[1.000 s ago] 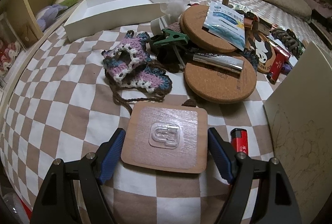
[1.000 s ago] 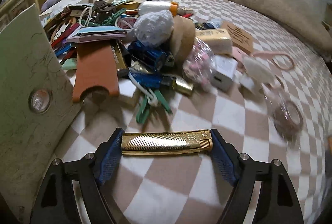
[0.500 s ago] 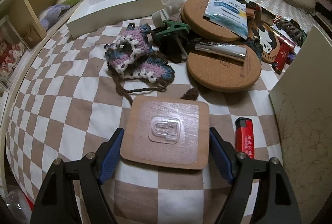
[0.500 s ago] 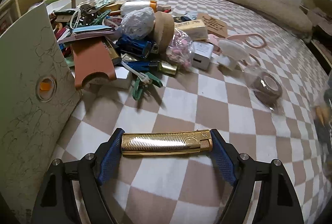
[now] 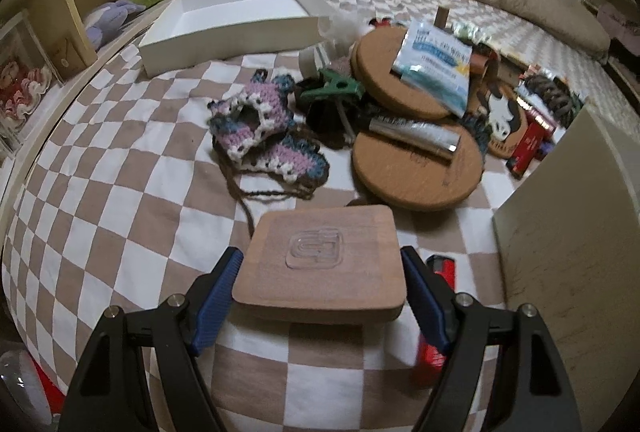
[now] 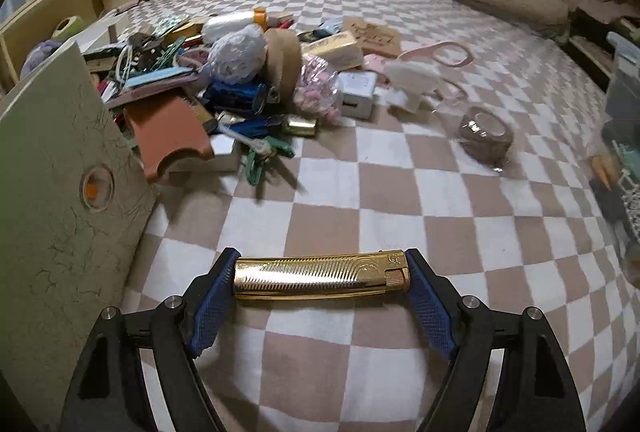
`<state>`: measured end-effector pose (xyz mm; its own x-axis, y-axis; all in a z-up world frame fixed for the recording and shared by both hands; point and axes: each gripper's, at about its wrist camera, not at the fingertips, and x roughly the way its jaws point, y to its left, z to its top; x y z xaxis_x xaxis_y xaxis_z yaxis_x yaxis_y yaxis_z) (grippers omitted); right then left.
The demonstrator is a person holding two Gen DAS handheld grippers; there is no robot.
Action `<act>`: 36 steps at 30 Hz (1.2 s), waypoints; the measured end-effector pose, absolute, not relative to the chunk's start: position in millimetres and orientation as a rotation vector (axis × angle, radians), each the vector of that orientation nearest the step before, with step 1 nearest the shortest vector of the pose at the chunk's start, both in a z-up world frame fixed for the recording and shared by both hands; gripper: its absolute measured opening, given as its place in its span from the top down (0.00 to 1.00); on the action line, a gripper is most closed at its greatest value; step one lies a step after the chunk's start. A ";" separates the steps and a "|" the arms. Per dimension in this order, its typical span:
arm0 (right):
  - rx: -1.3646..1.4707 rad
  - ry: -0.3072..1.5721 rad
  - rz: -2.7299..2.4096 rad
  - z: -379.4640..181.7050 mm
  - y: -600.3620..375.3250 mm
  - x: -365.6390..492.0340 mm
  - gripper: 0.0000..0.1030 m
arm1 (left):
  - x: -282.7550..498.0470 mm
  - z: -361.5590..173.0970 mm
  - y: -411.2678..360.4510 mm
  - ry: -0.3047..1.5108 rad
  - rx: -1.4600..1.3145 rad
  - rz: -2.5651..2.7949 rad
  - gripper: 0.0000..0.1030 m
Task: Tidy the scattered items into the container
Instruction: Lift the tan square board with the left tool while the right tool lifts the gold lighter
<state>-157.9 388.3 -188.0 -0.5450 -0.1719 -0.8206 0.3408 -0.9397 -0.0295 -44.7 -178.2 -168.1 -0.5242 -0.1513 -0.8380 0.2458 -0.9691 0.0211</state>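
- Bottom centre of the left wrist view: the left gripper [image 5: 320, 284] is closing on a square wooden plaque [image 5: 320, 266], pads at its side edges, tilted clear of the checkered bedspread [image 5: 120, 199].
- Bottom centre of the right wrist view: the right gripper [image 6: 320, 278] clamps a gold lighter [image 6: 320, 275] end to end, long axis across the frame.
- Upper left, beyond the crochet piece [image 5: 260, 127]: the white box [image 5: 228, 31] lies ahead of the left fingers, likely nearer that hand.

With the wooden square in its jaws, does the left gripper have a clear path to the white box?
Probably yes. The left gripper grips the wooden square, jaws closing on its edges. The white box sits open-topped ahead, with only bare checkered sheet and the crochet piece off to one side between.
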 end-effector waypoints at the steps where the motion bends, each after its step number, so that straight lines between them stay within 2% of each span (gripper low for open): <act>1: 1.304 0.255 -2.528 -185.7 389.8 -158.2 0.21 | -44.2 -165.8 -178.2 0.154 1.383 -2.561 0.24; 14: 1.197 0.090 -2.623 -147.4 407.6 -158.8 0.21 | -37.3 -134.7 -174.6 0.220 1.269 -2.628 0.26; 36: 1.170 0.115 -2.593 -140.6 394.5 -151.5 0.21 | -35.0 -122.8 -168.4 0.215 1.236 -2.663 0.28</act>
<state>-151.5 394.5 -140.6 -0.6266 -0.2322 -0.7440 0.2971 -0.9537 0.0473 -35.0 -168.4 -122.8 -0.6315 -0.1173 -0.7665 0.2389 -0.9698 -0.0484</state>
